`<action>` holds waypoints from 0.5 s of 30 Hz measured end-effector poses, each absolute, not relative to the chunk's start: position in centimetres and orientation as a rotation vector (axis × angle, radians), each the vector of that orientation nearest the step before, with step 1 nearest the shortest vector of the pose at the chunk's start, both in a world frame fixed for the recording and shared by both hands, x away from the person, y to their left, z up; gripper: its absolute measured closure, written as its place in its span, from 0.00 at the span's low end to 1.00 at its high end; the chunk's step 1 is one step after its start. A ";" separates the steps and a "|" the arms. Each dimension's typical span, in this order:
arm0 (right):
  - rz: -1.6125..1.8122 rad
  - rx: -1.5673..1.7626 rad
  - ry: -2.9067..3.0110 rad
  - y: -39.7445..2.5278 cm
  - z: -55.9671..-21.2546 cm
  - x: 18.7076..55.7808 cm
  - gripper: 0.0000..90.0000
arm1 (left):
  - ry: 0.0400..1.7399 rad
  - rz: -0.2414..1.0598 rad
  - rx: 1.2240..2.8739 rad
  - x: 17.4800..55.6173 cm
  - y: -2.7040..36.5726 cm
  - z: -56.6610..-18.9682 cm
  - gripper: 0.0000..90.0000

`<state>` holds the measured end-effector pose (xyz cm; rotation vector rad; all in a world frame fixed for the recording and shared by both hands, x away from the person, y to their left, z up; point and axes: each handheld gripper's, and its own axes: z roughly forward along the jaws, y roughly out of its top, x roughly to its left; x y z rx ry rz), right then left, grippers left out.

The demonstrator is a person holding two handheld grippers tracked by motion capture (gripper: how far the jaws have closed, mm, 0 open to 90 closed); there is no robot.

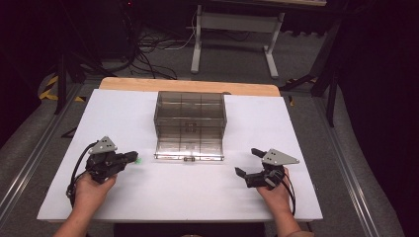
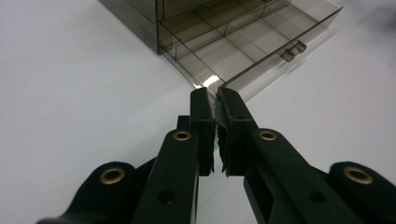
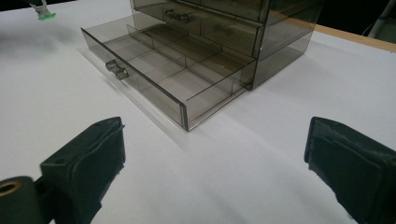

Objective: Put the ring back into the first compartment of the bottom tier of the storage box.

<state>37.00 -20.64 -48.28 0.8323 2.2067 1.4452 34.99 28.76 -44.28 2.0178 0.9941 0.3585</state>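
Note:
A smoky clear drawer cabinet [image 1: 190,111] stands at the middle back of the white table [image 1: 123,197]. Its bottom drawer [image 1: 188,148] is pulled out and its compartments look empty [image 3: 163,65]. My left gripper [image 1: 134,157] lies left of the drawer, shut on a small green piece [image 1: 139,159]. In the left gripper view the jaws are pressed together [image 2: 215,100], a green sliver [image 2: 216,147] shows between them, and they point at the drawer's front corner [image 2: 243,46]. My right gripper [image 1: 247,162] rests right of the drawer, wide open with nothing between its fingers [image 3: 215,135].
The drawer's small handle [image 3: 116,69] faces the person. A wooden strip [image 1: 188,85] runs along the table's back edge. Beyond it are grey floor, cables [image 1: 148,54] and white desk legs [image 1: 197,44]. White table surface lies on both sides of the cabinet.

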 end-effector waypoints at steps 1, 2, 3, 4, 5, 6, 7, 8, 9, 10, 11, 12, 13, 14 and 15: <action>1.444 0.832 2.207 -20.6 -48.3 37.0 0.06 | 0.988 0.359 2.014 35.1 28.6 -44.1 0.95; 1.443 0.832 2.207 -20.6 -48.3 37.0 0.06 | 0.989 0.354 2.012 35.1 28.5 -44.1 0.95; 1.444 0.832 2.207 -20.6 -48.3 37.0 0.06 | 0.987 0.351 2.013 35.2 28.5 -44.0 0.95; 1.445 0.832 2.207 -20.6 -48.3 37.0 0.06 | 0.987 0.349 2.012 35.3 28.4 -43.9 0.95; 1.446 0.832 2.208 -20.6 -48.3 37.0 0.06 | 0.984 0.344 2.010 35.4 28.3 -43.8 0.95; 1.446 0.832 2.208 -20.6 -48.3 37.0 0.06 | 0.984 0.344 2.010 35.4 28.3 -43.8 0.95; 1.446 0.831 2.209 -20.6 -48.3 37.0 0.06 | 0.979 0.347 2.009 35.6 28.0 -43.6 0.95; 1.444 0.830 2.210 -20.6 -48.3 37.0 0.06 | 0.976 0.343 2.007 35.6 27.9 -43.5 0.95; 1.444 0.828 2.210 -20.6 -48.3 37.0 0.06 | 0.968 0.345 2.012 35.7 27.7 -43.4 0.95; 1.445 0.827 2.212 -20.6 -48.3 37.0 0.06 | 0.966 0.348 2.014 35.8 27.6 -43.3 0.95; 1.445 0.827 2.212 -20.6 -48.3 37.0 0.06 | 0.966 0.348 2.014 35.8 27.6 -43.3 0.95; 1.445 0.823 2.214 -20.6 -48.3 37.0 0.06 | 0.964 0.340 2.008 36.0 27.2 -43.2 0.95; 1.445 0.821 2.214 -20.6 -48.3 37.0 0.06 | 0.962 0.335 2.005 36.0 27.0 -43.2 0.95; 1.443 0.821 2.215 -20.6 -48.3 37.0 0.06 | 0.960 0.335 2.005 36.1 26.9 -43.1 0.95; 1.442 0.821 2.215 -20.6 -48.3 37.0 0.06 | 0.955 0.341 2.008 36.2 26.7 -43.1 0.95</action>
